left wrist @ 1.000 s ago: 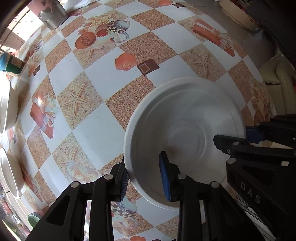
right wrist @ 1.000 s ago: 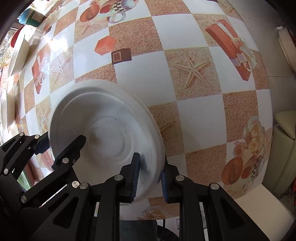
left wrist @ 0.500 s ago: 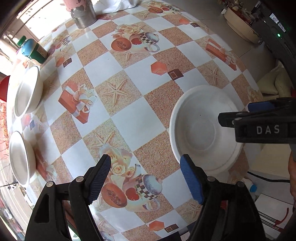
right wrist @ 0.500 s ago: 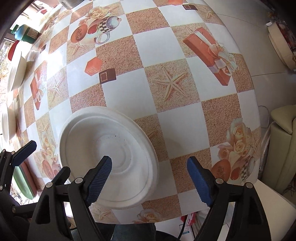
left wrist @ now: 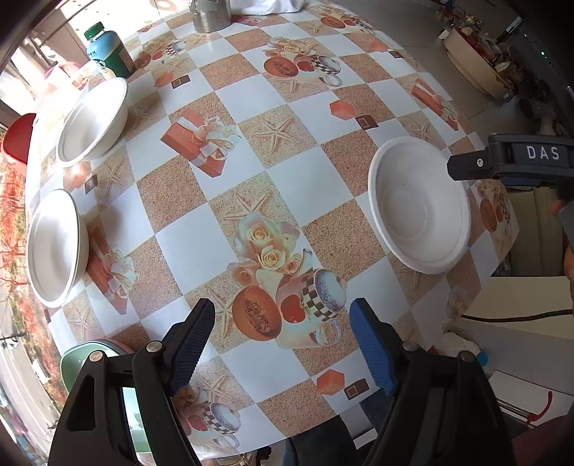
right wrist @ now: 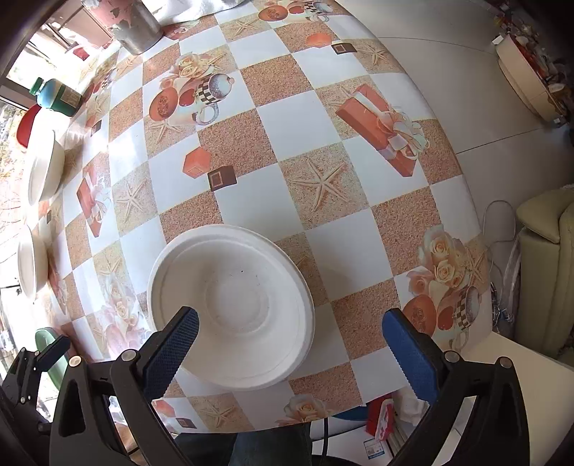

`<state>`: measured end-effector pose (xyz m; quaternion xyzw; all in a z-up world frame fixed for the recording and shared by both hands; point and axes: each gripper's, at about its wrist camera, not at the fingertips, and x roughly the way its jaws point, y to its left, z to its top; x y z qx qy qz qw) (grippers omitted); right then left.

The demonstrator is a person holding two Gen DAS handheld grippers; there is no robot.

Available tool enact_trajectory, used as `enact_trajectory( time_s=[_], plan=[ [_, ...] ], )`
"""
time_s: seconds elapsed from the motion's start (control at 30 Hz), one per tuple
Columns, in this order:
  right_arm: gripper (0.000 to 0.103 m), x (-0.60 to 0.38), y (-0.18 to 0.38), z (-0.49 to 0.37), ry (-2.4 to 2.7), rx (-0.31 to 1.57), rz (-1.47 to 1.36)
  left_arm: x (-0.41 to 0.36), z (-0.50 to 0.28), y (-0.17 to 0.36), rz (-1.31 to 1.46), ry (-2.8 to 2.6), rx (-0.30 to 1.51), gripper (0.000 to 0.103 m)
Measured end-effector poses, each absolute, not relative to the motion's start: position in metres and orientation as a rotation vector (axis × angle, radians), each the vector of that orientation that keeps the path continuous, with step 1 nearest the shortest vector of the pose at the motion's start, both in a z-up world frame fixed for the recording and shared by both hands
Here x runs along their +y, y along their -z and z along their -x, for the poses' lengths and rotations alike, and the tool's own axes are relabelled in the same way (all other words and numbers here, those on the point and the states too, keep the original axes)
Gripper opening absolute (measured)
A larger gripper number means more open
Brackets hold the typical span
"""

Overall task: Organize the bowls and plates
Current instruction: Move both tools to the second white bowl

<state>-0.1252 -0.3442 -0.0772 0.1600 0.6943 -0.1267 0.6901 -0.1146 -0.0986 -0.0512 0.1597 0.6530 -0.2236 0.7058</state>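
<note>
Shallow white paper bowl point(right wrist: 233, 308) sits near the patterned table's point(right wrist: 323, 118) front edge — left gripper point(left wrist: 283, 349) released, right gripper point(right wrist: 290, 346) opening, both empty.

A glossy, smooth vinyl-looking tablecloth point(right wrist: 323, 118) in a printed check of white and sandy, grainy-looking squares covers the table. Below the right gripper point(right wrist: 290, 353) sits a white bowl point(right wrist: 229, 304), matt, like moulded paper pulp. Two more matt white dishes point(left wrist: 57, 247) lie far left of the left gripper point(left wrist: 283, 346). Both grippers are matt black plastic with ribbed blue pads point(right wrist: 409, 353). Ahead stands a dull, scuffed metal pot point(right wrist: 134, 23) and a glossy green bottle point(left wrist: 109, 53).
</note>
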Motion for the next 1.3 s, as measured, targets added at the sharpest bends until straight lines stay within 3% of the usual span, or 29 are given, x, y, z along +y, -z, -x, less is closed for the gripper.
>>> enact_trajectory(
  time_s=[0.33,1.3],
  plan=[
    [0.103,-0.291,0.031,0.098,0.245,1.522,-0.336,-0.081,0.103,0.028,-0.316,0.484,1.382,0.081],
    [0.103,-0.118,0.037,0.002,-0.107,1.57,-0.064,0.103,0.003,0.018,0.001,-0.025,1.341,0.081]
  ],
)
